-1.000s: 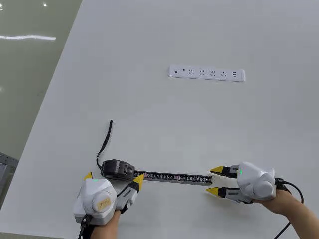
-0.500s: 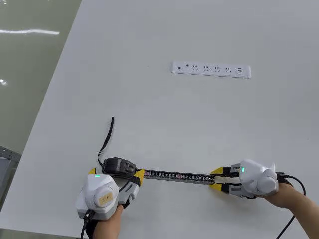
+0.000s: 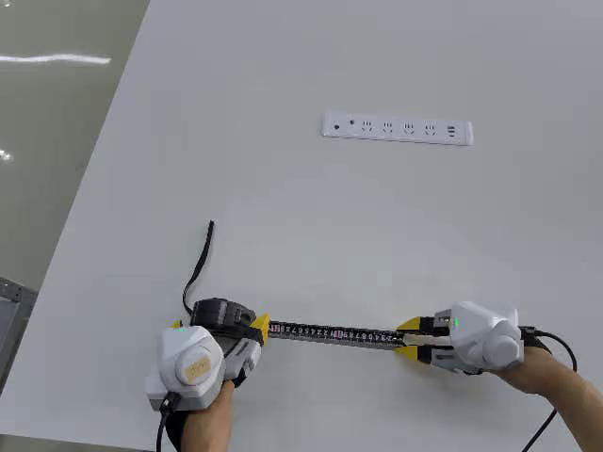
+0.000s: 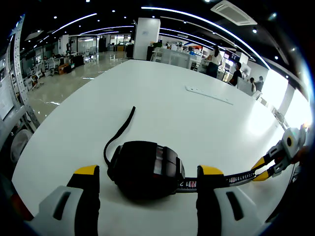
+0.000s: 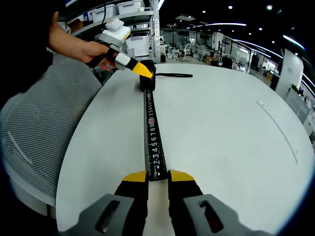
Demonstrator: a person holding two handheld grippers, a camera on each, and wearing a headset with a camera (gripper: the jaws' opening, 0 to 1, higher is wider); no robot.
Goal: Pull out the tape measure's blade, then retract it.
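Note:
A black tape measure case (image 3: 223, 315) lies near the front left of the white table, with its strap (image 3: 200, 259) trailing away. My left gripper (image 3: 219, 326) straddles the case (image 4: 145, 169); its yellow-tipped jaws stand on either side, and a narrow gap shows on each side. The blade (image 3: 330, 334) runs flat along the table to the right. My right gripper (image 3: 407, 339) is shut on the blade's end. In the right gripper view the blade (image 5: 152, 132) leads from that gripper (image 5: 157, 175) to the case (image 5: 149, 81).
A white power strip (image 3: 396, 129) lies at the back of the table (image 3: 283, 188). The table's left edge drops to a glossy floor (image 3: 57, 113). A grey mesh chair back (image 5: 29, 132) stands beside the table's near edge.
My right gripper's jaws have shut on the blade's end. My left gripper has moved forward around the case, and its jaws have narrowed.

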